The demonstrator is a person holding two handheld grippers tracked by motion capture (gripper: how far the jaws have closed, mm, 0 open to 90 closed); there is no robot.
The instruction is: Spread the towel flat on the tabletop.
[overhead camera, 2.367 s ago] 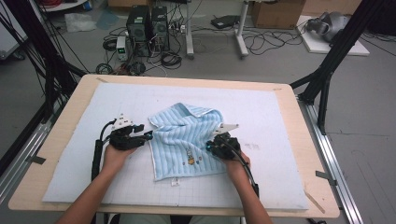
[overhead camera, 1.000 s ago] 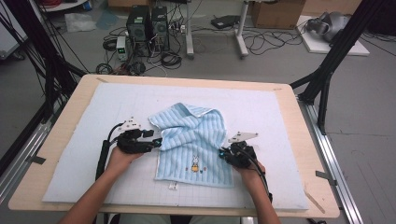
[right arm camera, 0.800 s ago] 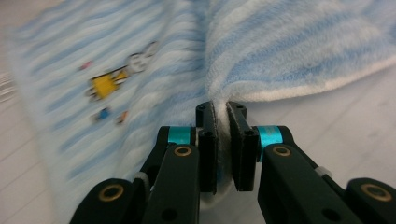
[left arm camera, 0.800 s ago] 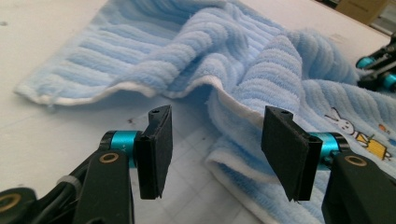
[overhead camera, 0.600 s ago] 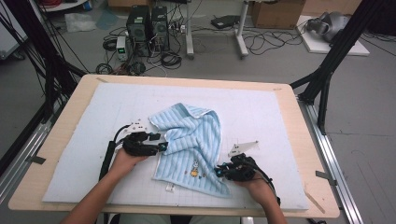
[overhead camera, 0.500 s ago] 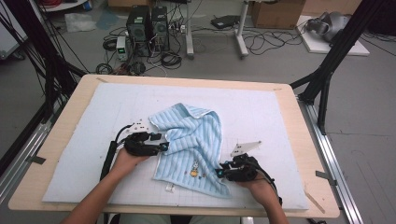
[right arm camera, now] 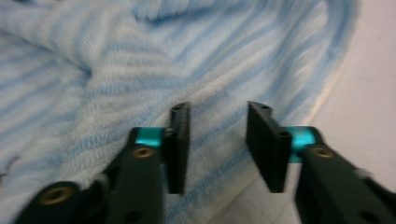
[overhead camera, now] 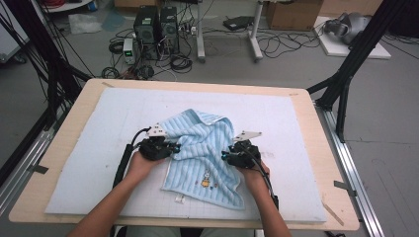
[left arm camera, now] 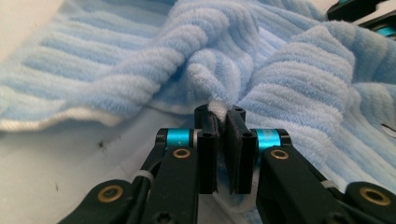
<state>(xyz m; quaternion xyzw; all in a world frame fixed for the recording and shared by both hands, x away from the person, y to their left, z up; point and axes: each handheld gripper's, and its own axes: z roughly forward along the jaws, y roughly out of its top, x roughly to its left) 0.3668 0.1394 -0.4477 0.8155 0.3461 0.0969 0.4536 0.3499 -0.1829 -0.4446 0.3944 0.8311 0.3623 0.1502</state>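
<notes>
A blue striped towel (overhead camera: 205, 148) is bunched up in the middle of the table (overhead camera: 64, 148). A fold of it is pinched tight by the left gripper (left arm camera: 222, 122), probably so it can be pulled flat. The right gripper (right arm camera: 218, 122) is held wide open over the towel's edge, gripping nothing. A moment ago it was seen lower in the frame.

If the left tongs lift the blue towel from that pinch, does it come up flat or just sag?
Likely sags: the blue towel already lies bunched in soft folds, so it looks limp, not stiff. The left tongs are shut on one small ridge, so the rest would probably drape below. The thick ribbed pile suggests decent grip, slipping unlikely. The right tongs stand open over it.
</notes>
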